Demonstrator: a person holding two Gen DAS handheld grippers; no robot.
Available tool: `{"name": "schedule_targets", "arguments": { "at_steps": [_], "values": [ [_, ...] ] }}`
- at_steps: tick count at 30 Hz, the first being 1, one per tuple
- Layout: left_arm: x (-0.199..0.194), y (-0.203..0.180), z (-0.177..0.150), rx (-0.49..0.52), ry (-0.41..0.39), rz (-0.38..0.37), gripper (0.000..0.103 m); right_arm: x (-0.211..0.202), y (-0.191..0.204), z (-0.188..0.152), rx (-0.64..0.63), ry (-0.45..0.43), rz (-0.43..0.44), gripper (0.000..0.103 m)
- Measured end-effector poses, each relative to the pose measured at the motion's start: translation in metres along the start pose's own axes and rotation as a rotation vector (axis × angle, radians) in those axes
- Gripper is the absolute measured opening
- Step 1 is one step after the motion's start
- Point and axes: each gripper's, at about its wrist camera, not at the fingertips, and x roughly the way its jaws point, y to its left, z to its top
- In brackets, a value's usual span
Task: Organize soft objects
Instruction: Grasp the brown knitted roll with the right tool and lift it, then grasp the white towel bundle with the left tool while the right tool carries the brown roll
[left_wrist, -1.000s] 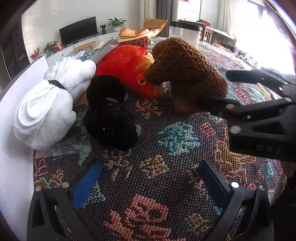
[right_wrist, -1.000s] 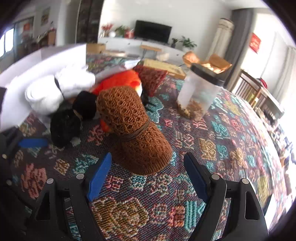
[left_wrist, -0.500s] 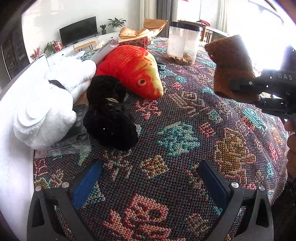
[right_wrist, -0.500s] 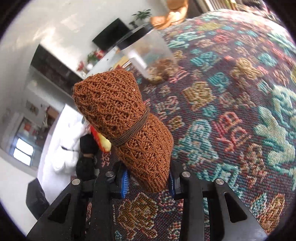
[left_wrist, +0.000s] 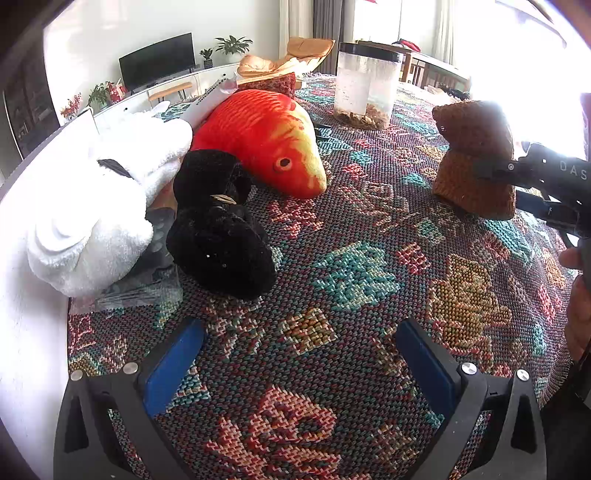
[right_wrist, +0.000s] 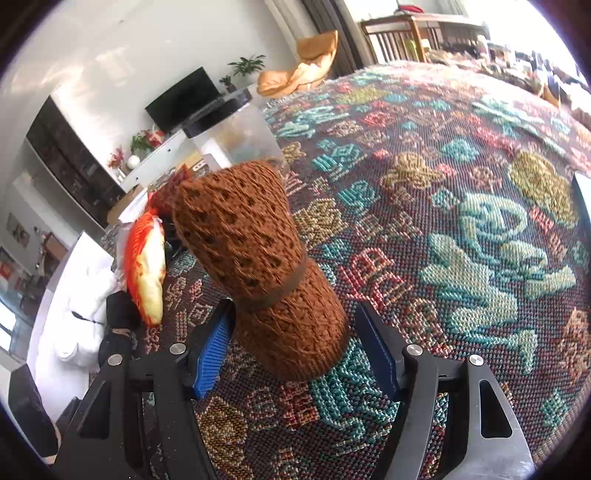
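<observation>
Where it pinched half a second ago, right claw (right_wrist: 291, 347) has just spread, freeing brown knit bundle (right_wrist: 266, 266).

The right tongs (right_wrist: 291, 347) are opening, releasing the brown knitted bundle (right_wrist: 266, 266), now standing on the tabletop (right_wrist: 461, 229) away from the toys.

Brown open-knit roll (right_wrist: 266, 269) with a darker brown band round its middle. Tablecloth (left_wrist: 354, 280): dark woven ground, repeating teal, red, pink and mustard motifs. Fish plush (left_wrist: 266, 140) orange-red, fading to yellow at the snout, black eye. Black fuzzy bundle (left_wrist: 218, 229), tie on it looks tan, hard to tell. White terry bundle (left_wrist: 96, 206), black band. Gripper pads (left_wrist: 171, 365) blue, frames black.
</observation>
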Motion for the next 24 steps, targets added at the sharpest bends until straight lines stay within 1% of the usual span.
{"name": "schedule_targets", "arguments": {
  "at_steps": [3, 6, 7, 9, 10, 12, 14, 17, 19, 20, 21, 23, 24],
  "values": [
    [-0.001, 0.001, -0.001, 0.0, 0.0, 0.001, 0.103, 0.0, 0.005, -0.002, -0.037, 0.003, -0.027, 0.071],
    [-0.002, 0.001, -0.001, 0.001, 0.004, 0.0, 0.103, 0.003, 0.0, -0.002, -0.018, 0.009, -0.028, 0.071],
    [-0.002, 0.001, 0.0, 0.003, 0.014, 0.0, 0.103, 0.003, -0.003, -0.002, -0.005, 0.007, -0.022, 0.071],
    [-0.005, 0.003, 0.003, -0.004, 0.067, -0.004, 0.103, 0.001, -0.008, -0.002, 0.022, 0.002, -0.013, 0.071],
    [-0.011, 0.003, 0.004, -0.015, 0.081, -0.021, 0.103, -0.001, -0.011, -0.003, 0.034, -0.002, -0.01, 0.071],
    [-0.035, 0.004, 0.009, -0.032, 0.043, -0.06, 0.102, -0.003, -0.015, -0.003, 0.054, -0.011, -0.002, 0.071],
    [-0.061, 0.007, 0.021, -0.033, -0.01, -0.066, 0.102, -0.003, -0.017, -0.003, 0.067, -0.013, 0.011, 0.071],
    [-0.087, 0.022, 0.055, -0.037, -0.072, -0.018, 0.103, -0.003, -0.017, -0.003, 0.072, -0.01, 0.024, 0.071],
    [-0.088, 0.036, 0.082, -0.048, -0.076, 0.064, 0.103, -0.003, -0.016, -0.003, 0.069, -0.011, 0.034, 0.071],
    [-0.082, 0.045, 0.094, -0.057, -0.06, 0.104, 0.103, -0.004, -0.015, -0.004, 0.067, -0.013, 0.043, 0.071],
    [-0.071, 0.055, 0.102, -0.068, -0.028, 0.123, 0.103, -0.005, -0.014, -0.004, 0.063, -0.014, 0.056, 0.071],
    [-0.041, 0.076, 0.112, -0.092, 0.076, 0.135, 0.103, -0.004, -0.012, -0.002, 0.051, -0.004, 0.085, 0.071],
    [-0.029, 0.085, 0.112, -0.092, 0.118, 0.153, 0.103, 0.0, -0.01, 0.0, 0.041, 0.02, 0.094, 0.071]
  ]
}}
